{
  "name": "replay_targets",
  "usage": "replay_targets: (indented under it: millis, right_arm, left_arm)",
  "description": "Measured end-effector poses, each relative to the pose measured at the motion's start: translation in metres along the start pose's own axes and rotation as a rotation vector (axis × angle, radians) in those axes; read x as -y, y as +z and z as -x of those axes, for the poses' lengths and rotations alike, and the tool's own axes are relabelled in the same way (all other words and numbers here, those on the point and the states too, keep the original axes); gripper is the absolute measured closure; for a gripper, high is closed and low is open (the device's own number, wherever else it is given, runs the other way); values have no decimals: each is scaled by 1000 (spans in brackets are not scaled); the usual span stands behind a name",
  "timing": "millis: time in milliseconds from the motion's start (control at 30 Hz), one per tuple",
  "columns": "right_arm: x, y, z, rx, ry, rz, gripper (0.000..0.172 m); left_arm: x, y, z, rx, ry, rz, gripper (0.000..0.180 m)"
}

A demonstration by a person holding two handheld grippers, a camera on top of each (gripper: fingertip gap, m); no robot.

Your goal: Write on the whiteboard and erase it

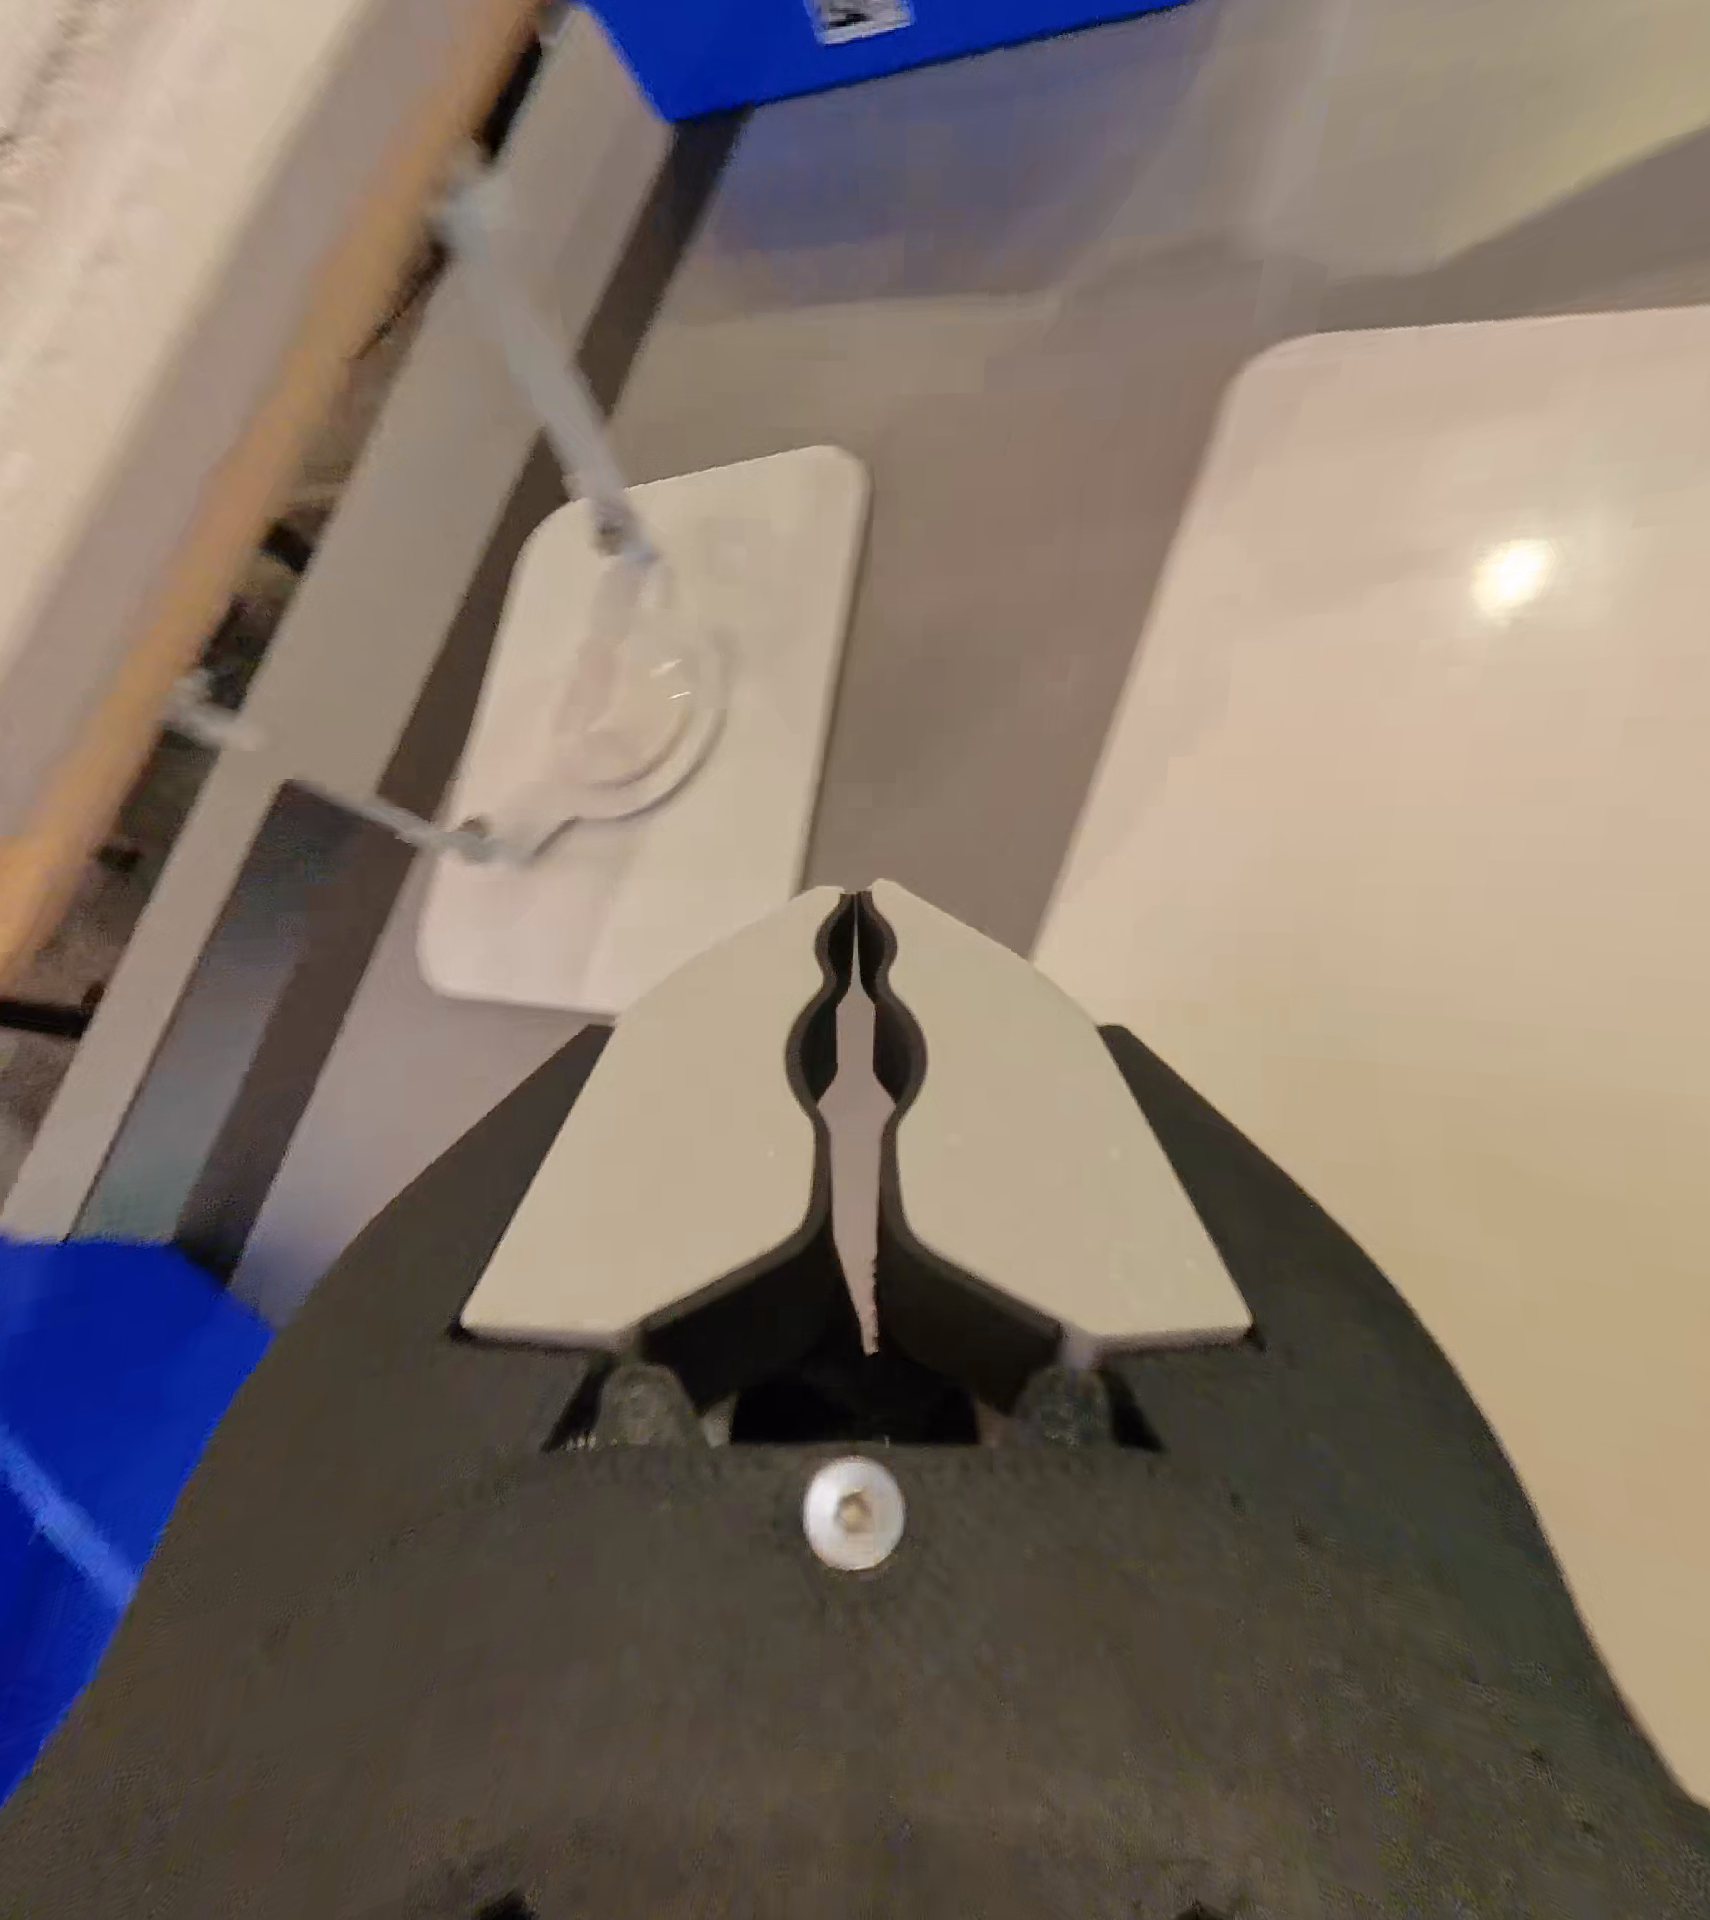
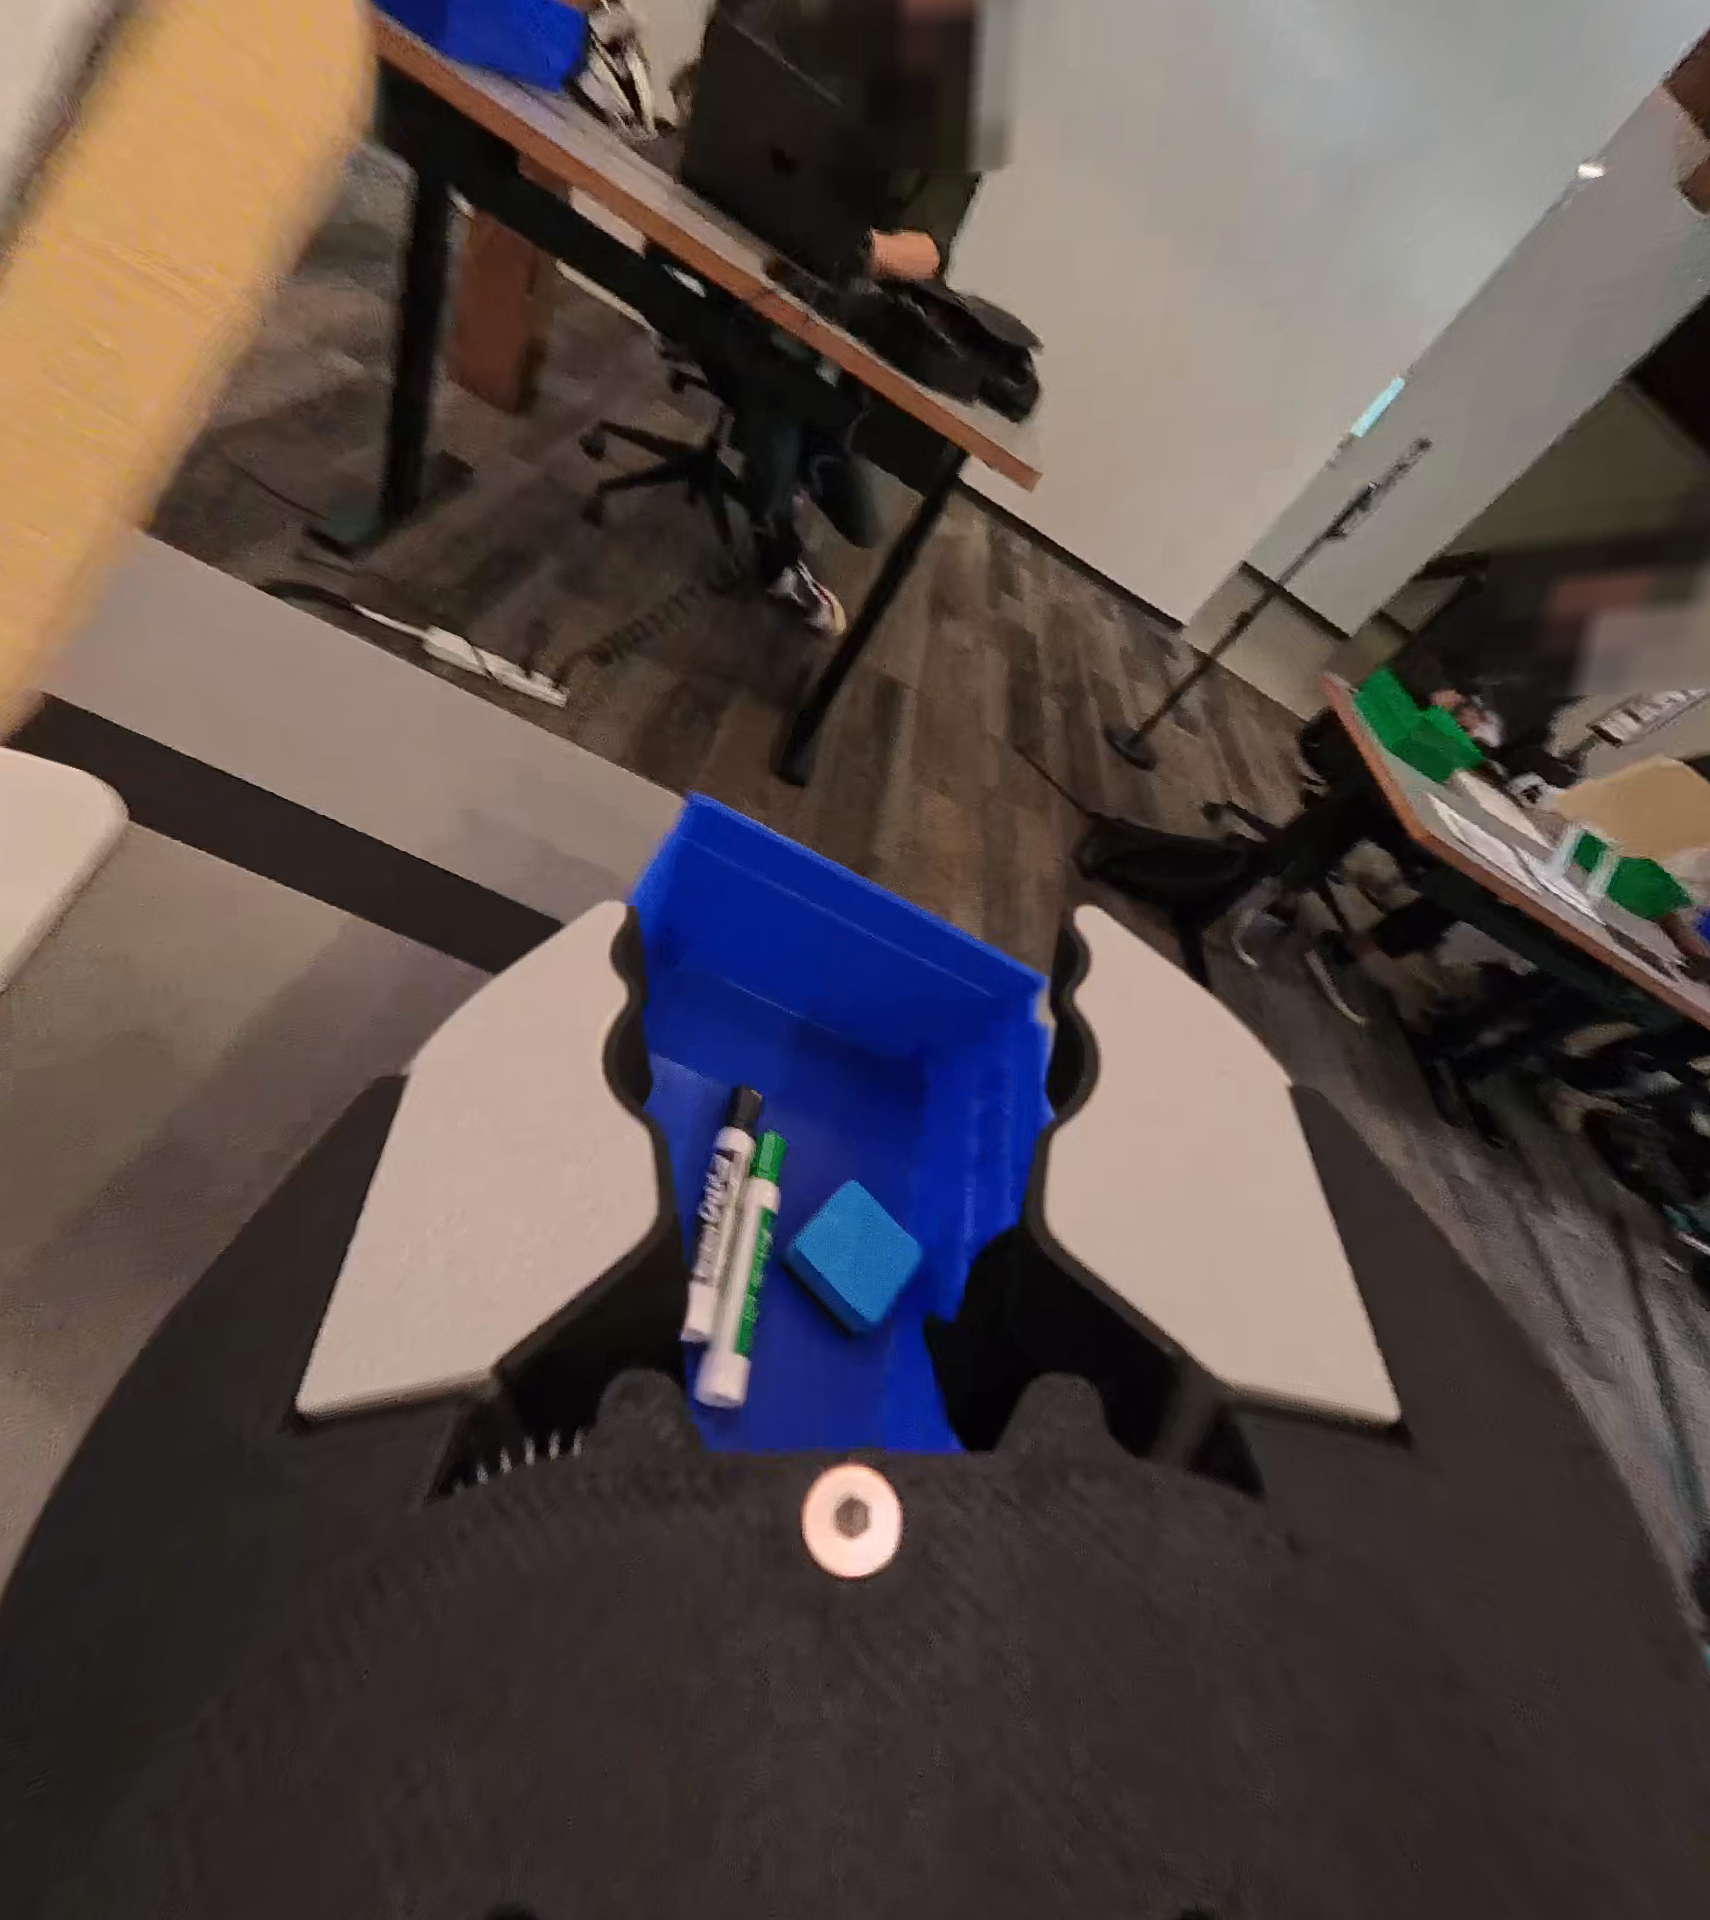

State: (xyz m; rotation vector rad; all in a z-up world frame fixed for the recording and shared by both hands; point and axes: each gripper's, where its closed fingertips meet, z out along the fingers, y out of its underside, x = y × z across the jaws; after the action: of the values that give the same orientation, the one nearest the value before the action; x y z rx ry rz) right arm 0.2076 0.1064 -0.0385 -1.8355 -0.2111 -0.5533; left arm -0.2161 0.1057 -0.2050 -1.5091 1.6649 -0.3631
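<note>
In the left wrist view my left gripper [image 1: 856,891] is shut with nothing between its pads, above the grey table. The white whiteboard [image 1: 1453,831] lies flat on the table to its right. In the right wrist view my right gripper [image 2: 851,935] is open and empty, hovering over a blue bin [image 2: 830,956]. In the bin lie a black-capped marker [image 2: 723,1205], a green-capped marker [image 2: 749,1262] and a blue eraser [image 2: 856,1254]. The pads touch none of them.
A smaller white pad [image 1: 726,727] with a clear stand base on it lies left of the whiteboard. Blue bins [image 1: 830,52] show at the top and the lower left [image 1: 20,1403]. Beyond the table edge are desks [image 2: 726,260], chairs and seated people. There is about 45 centimetres between the tips of the two grippers.
</note>
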Motion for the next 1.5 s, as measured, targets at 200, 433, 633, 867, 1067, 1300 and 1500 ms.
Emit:
replay_targets:
  millis: [200,433,633,867,1067,1300,1500]
  right_arm:
    - [-83,20,-50,-127,-5,219,86]
    - [-213,19,-72,-67,95,581,82]
    - [-253,25,-61,2,165,655,85]
    - [-267,35,-43,81,236,660,109]
    - [-270,34,-42,97,244,669,141]
    - [-262,37,-33,165,266,618,151]
    - [-256,40,-27,233,372,583,164]
  left_arm:
    - [-27,-56,103,261,-160,-8,159]
    - [-112,-155,198,623,-372,80,139]
    - [-214,-210,218,766,-647,162,123]
    - [-299,-201,186,623,-923,345,131]
    - [-320,-170,176,515,-976,353,119]
    - [-319,-152,178,398,-1074,221,164]
    - [-325,-155,181,395,-1041,274,176]
